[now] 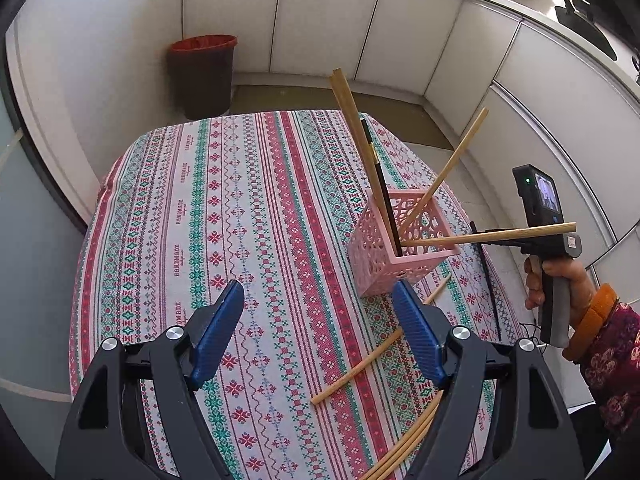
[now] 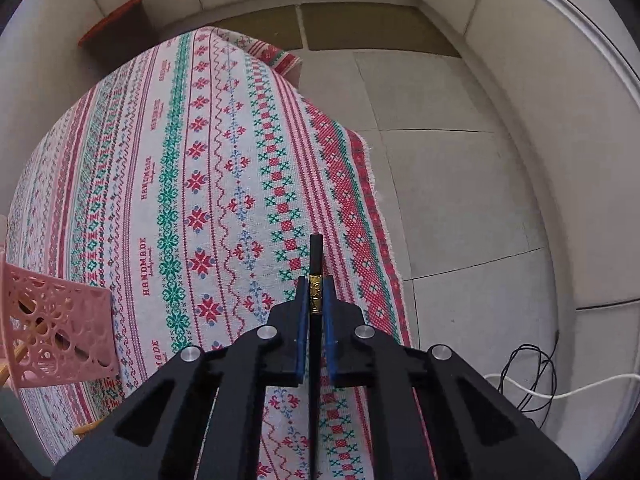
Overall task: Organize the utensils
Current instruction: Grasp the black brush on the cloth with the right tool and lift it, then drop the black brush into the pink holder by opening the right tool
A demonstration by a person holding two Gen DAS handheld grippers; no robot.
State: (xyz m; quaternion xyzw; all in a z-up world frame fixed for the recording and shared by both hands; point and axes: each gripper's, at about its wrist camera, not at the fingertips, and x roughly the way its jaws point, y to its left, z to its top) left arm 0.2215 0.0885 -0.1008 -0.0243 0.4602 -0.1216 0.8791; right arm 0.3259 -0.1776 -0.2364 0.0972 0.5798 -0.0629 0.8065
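A pink lattice holder (image 1: 400, 240) stands on the patterned tablecloth (image 1: 240, 240), right of centre. Several wooden chopsticks (image 1: 444, 172) and one black chopstick (image 1: 380, 184) lean in it. My left gripper (image 1: 320, 304) is open and empty above the cloth, near the holder. Loose wooden chopsticks (image 1: 360, 368) lie on the cloth by my right finger. My right gripper (image 2: 316, 300) is shut on a black chopstick (image 2: 316, 256) with a gold band, held above the table's right edge. The holder shows at the left in the right wrist view (image 2: 60, 332).
A dark bin with a red liner (image 1: 200, 76) stands on the floor beyond the table. White cabinets (image 1: 400, 20) line the back and right. Cables (image 2: 532, 380) lie on the tiled floor right of the table.
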